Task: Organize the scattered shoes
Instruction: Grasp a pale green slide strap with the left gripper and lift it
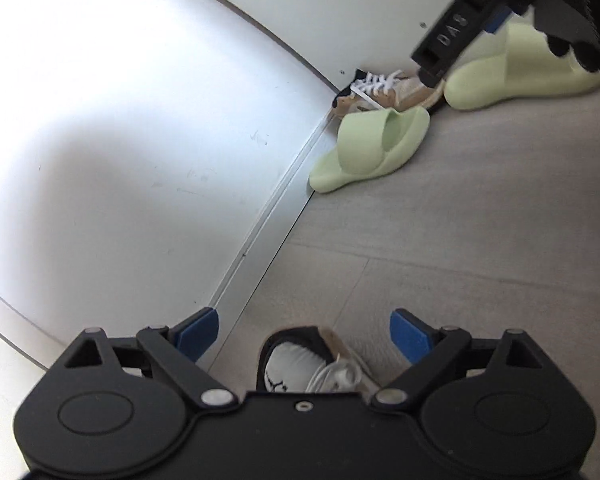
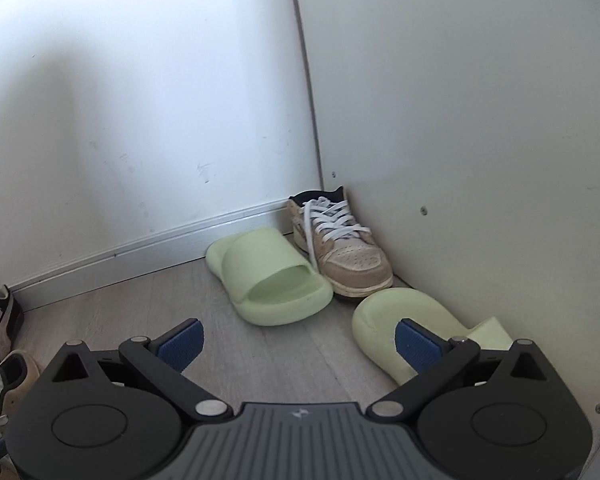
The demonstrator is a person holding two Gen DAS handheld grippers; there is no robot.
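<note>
Both sets of jaws stand spread and empty. The left gripper [image 1: 304, 334] hangs over a tan sneaker [image 1: 316, 360] on the floor [image 1: 460, 240]; only its heel collar, white tongue and laces show, low between the blue pads. Its long axis seems to run along the line of the fingers, though most of the shoe is hidden under the gripper body.

The right gripper [image 2: 298, 344] faces the corner where the other shoes lie. A matching tan sneaker [image 2: 340, 248] sits far in the corner, toe toward the camera. Just left of it, touching or nearly so, lies a green slide [image 2: 268, 276], angled along the baseboard [image 2: 140, 248]. A second green slide [image 2: 396, 328] lies near right, partly behind the right pad.

My judgement: the stray sneaker belongs beside its mate, and the left hand is nearer, so the grasp is its to make, closing across the collar.
</note>
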